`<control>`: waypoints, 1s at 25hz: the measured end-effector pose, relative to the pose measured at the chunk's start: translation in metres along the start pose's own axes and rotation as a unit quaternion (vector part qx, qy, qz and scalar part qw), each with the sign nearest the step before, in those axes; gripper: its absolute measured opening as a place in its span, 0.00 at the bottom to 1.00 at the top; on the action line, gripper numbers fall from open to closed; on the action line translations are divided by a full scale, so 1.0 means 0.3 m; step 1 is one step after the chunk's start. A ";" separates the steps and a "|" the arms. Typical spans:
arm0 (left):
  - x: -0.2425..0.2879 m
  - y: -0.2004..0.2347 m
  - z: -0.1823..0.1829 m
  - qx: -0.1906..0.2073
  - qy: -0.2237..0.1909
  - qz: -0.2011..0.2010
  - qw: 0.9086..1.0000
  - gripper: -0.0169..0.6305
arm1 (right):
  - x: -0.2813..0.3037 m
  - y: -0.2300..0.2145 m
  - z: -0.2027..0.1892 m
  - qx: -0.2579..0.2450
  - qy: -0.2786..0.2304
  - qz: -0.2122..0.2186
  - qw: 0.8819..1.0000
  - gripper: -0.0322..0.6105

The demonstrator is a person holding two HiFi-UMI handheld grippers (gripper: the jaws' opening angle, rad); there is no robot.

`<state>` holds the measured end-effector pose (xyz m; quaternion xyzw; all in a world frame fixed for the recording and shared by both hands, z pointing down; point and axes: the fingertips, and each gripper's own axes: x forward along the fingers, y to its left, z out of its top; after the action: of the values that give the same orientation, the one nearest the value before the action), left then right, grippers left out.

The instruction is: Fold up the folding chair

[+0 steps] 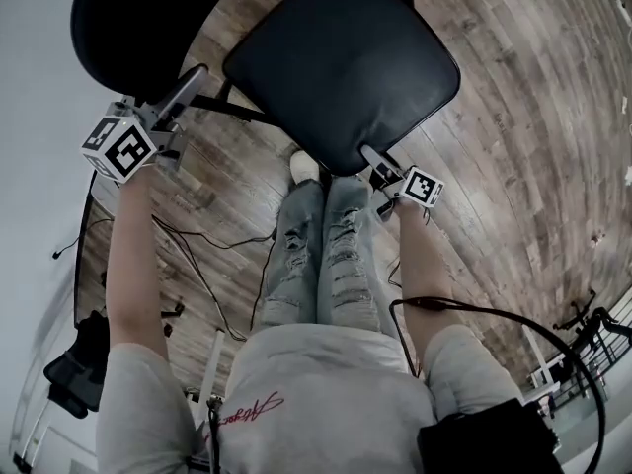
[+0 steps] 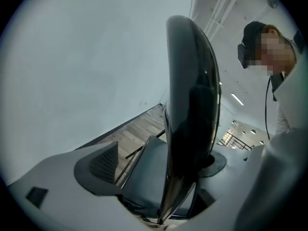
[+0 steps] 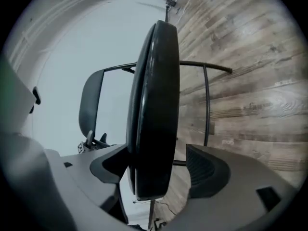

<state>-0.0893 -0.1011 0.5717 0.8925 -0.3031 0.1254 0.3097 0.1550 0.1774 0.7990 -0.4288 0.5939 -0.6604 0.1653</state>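
The folding chair stands unfolded on the wood floor, its black seat (image 1: 341,62) in front of my legs and its black backrest (image 1: 138,28) to the left. My left gripper (image 1: 188,85) is open around the backrest's edge. In the left gripper view the backrest (image 2: 192,90) stands edge-on between the jaws, with a clear gap to the left pad (image 2: 103,165). My right gripper (image 1: 375,159) is open around the seat's near edge. In the right gripper view the seat (image 3: 154,95) stands edge-on between the jaws, apart from the right pad (image 3: 204,170).
The person's legs in ripped jeans (image 1: 321,255) stand right behind the seat. Cables (image 1: 197,255) trail over the wood floor (image 1: 523,136). A white wall (image 1: 39,87) runs along the left. Black gear (image 1: 74,363) sits bottom left and a railing (image 1: 592,349) bottom right.
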 end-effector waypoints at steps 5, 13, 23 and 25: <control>0.006 -0.065 0.022 0.035 -0.015 -0.039 0.998 0.33 | 0.128 0.067 0.036 0.016 -0.003 0.106 0.994 0.57; 0.013 -0.098 0.035 0.044 -0.027 -0.028 0.998 0.08 | 0.135 0.095 0.057 0.045 -0.022 0.083 0.995 0.51; -0.050 -0.184 0.174 0.101 -0.070 -0.011 0.992 0.08 | 0.191 0.412 0.112 0.093 -0.060 -0.049 0.993 0.47; -0.058 -0.191 0.212 0.118 -0.074 -0.005 0.990 0.08 | 0.230 0.513 0.140 0.098 -0.061 -0.084 0.990 0.47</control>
<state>-0.0652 -0.0972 0.4877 0.9311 -0.3038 0.0921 0.1795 0.1025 0.0632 0.6789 -0.4986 0.4772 -0.6992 0.1868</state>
